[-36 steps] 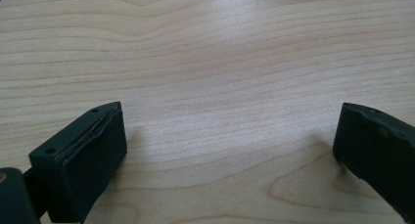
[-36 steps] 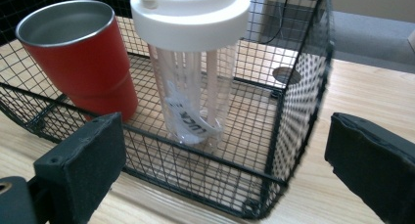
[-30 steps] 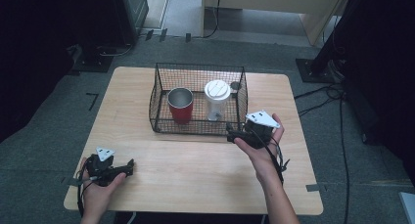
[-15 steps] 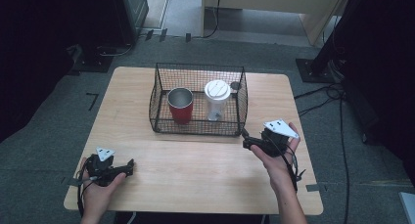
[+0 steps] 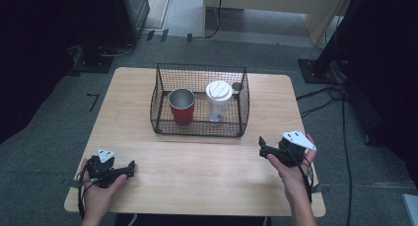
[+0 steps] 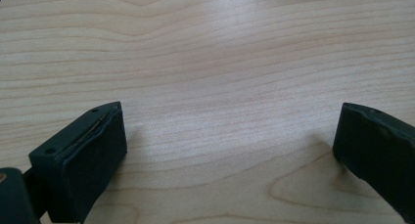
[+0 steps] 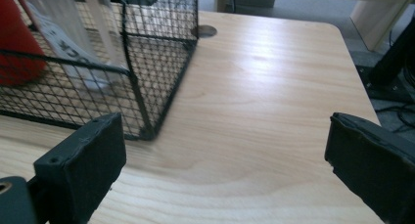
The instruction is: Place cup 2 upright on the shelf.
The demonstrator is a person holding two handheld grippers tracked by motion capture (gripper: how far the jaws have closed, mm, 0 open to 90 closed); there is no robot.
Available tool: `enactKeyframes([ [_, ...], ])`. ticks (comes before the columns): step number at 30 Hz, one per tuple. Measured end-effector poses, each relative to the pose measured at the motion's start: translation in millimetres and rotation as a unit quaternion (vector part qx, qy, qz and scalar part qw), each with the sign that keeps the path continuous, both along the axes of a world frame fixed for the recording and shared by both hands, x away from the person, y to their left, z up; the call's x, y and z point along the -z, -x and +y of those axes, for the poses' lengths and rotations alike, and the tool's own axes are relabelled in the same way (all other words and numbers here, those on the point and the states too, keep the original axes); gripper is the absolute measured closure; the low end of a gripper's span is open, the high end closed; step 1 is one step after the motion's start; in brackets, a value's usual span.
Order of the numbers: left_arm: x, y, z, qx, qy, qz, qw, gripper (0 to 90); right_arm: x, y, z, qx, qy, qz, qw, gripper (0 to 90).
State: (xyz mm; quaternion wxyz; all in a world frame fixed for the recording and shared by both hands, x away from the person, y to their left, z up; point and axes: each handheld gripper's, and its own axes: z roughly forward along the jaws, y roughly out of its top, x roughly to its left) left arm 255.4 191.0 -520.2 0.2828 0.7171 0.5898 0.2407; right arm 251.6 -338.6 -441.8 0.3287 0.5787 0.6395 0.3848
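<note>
A black wire basket (image 5: pixel 245 95) stands at the middle back of the wooden table (image 5: pixel 197 171). Inside it are a red cup (image 5: pixel 181 107) on the left and a clear cup with a white lid (image 5: pixel 218 100) on the right, both upright. My right gripper (image 5: pixel 262 148) is held open near the table's front right, apart from the basket's right corner (image 7: pixel 147 116). Near the front left edge rests my left gripper (image 5: pixel 131 168), open over bare wood (image 6: pixel 220 87). Neither holds anything.
A small round grommet (image 5: pixel 237 86) sits in the tabletop behind the basket. Cables (image 5: pixel 325 95) trail over the floor to the right of the table. Dark equipment stands at the back left.
My right gripper has drawn back from the basket toward the front right of the table. The left gripper has stayed put.
</note>
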Motion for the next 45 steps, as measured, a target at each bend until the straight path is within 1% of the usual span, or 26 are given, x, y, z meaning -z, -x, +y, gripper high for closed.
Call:
enactKeyframes([
  [4, 0.0, 0.0, 0.0, 0.0, 0.0, 0.0, 1.0, 0.1, 7.4, 5.6, -12.5, 0.012, 0.001, 0.007, 0.9999, 2.0],
  [10, 0.0, 0.0, 0.0, 0.0, 0.0, 0.0, 1.0, 0.1, 16.2, 12.3, -29.9, 0.032, -0.005, 0.014, 0.9994, 2.0],
  [16, 0.0, 0.0, 0.0, 0.0, 0.0, 0.0, 1.0, 0.1, 26.7, 17.4, -43.7, 0.047, -0.005, 0.025, 0.9986, 2.0],
  [22, 0.0, 0.0, 0.0, 0.0, 0.0, 0.0, 1.0, 0.1, 38.3, 22.2, -57.5, 0.061, -0.005, 0.037, 0.9975, 2.0],
  [28, 0.0, 0.0, 0.0, 0.0, 0.0, 0.0, 1.0, 0.1, 53.1, 25.6, -71.4, 0.078, 0.002, 0.057, 0.9953, 1.9],
  [30, 0.0, 0.0, 0.0, 0.0, 0.0, 0.0, 1.0, 0.1, 57.4, 27.0, -74.8, 0.083, 0.0, 0.063, 0.9946, 1.9],
  [32, 0.0, 0.0, 0.0, 0.0, 0.0, 0.0, 1.0, 0.1, 60.8, 28.8, -77.6, 0.087, 0.004, 0.068, 0.9939, 2.0],
  [34, 0.0, 0.0, 0.0, 0.0, 0.0, 0.0, 1.0, 0.1, 63.8, 31.5, -80.3, 0.091, -0.001, 0.073, 0.9932, 1.9],
  [37, 0.0, 0.0, 0.0, 0.0, 0.0, 0.0, 1.0, 0.1, 67.9, 35.8, -82.4, 0.093, -0.001, 0.081, 0.9924, 1.9],
  [39, 0.0, 0.0, 0.0, 0.0, 0.0, 0.0, 1.0, 0.1, 70.5, 38.1, -83.2, 0.093, 0.002, 0.087, 0.9918, 1.9],
  [42, 0.0, 0.0, 0.0, 0.0, 0.0, 0.0, 1.0, 0.1, 74.8, 39.8, -83.2, 0.097, 0.007, 0.102, 0.9899, 2.0],
  [45, 0.0, 0.0, 0.0, 0.0, 0.0, 0.0, 1.0, 0.1, 79.0, 39.9, -79.9, 0.092, 0.011, 0.114, 0.9892, 2.0],
])
